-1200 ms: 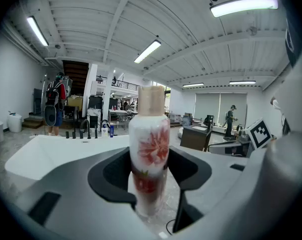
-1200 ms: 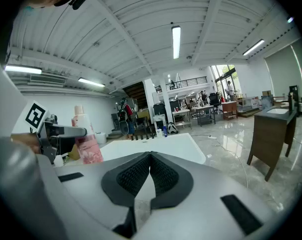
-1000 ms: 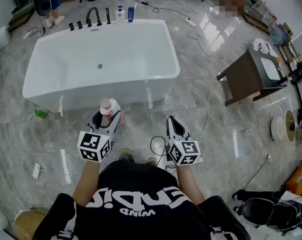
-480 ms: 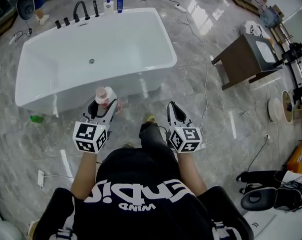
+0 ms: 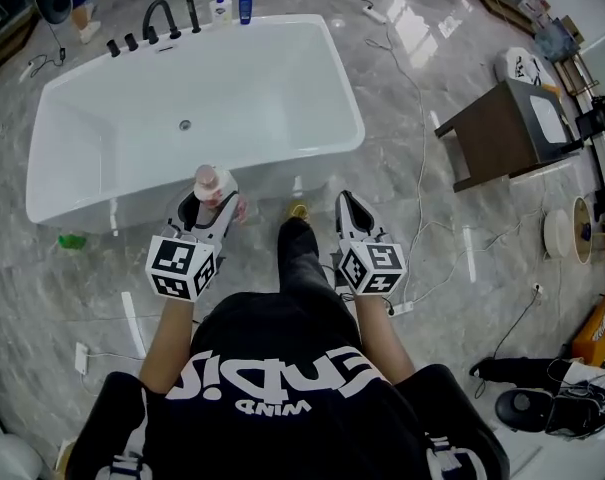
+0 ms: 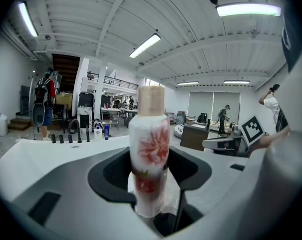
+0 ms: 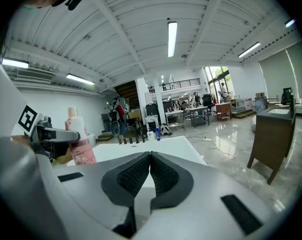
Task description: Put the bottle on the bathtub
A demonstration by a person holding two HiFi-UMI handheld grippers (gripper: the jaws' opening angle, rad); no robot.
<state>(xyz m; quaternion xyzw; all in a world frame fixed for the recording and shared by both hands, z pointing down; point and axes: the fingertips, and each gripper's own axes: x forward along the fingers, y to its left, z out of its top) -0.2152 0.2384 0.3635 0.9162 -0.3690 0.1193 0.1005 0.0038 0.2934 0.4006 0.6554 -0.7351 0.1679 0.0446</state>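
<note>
A white bottle (image 5: 214,181) with a pink flower print and a beige cap stands upright between the jaws of my left gripper (image 5: 213,202), which is shut on it. The same bottle (image 6: 149,159) fills the middle of the left gripper view and shows as a pink bottle (image 7: 80,141) at the left of the right gripper view. The white bathtub (image 5: 72,200) lies just ahead of the bottle; the bathtub (image 6: 51,151) rim shows behind the jaws. My right gripper (image 5: 351,210) is shut on nothing, level with the left one, its jaws pressed together (image 7: 150,170).
Black taps (image 5: 159,15) and two small bottles (image 5: 232,6) stand at the tub's far end. A dark wooden stand (image 5: 512,128) is at the right, cables (image 5: 419,158) trail over the marble floor, and a green thing (image 5: 72,240) lies by the tub's near left corner.
The person has stepped closer to the bathtub, one foot coming forward. Both grippers moved with them, the left still holding the bottle near the tub's front wall.
</note>
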